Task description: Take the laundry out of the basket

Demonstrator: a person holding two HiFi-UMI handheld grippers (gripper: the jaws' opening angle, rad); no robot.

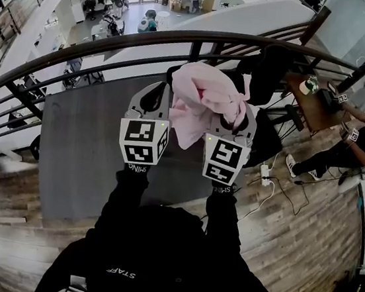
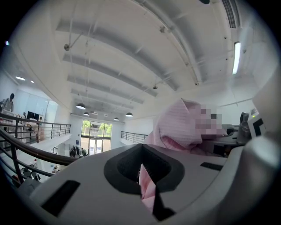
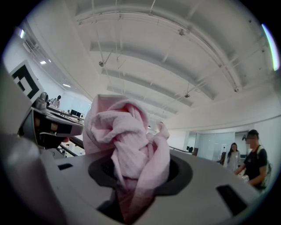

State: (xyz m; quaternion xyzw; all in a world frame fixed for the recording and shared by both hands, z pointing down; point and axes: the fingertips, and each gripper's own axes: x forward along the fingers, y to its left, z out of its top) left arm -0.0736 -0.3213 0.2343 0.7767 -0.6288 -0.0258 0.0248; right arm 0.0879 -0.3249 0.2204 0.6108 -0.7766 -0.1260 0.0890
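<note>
Open atrium drops away beyond the dark railing point(image 1: 137, 34). Ahead of it, the left gripper point(image 2: 147, 184) pinches a thin edge of a pink garment point(image 1: 205, 101), and the right gripper point(image 3: 136, 189) clamps its bunched bulk. The cloth spans sideways between them, heaped nearer the right.

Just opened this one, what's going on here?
A person standing at a dark metal railing holds a crumpled pale pink cloth up in the air with both grippers. The left gripper pinches a thin edge of it. The right gripper is clamped on a thick bunch of it.
</note>
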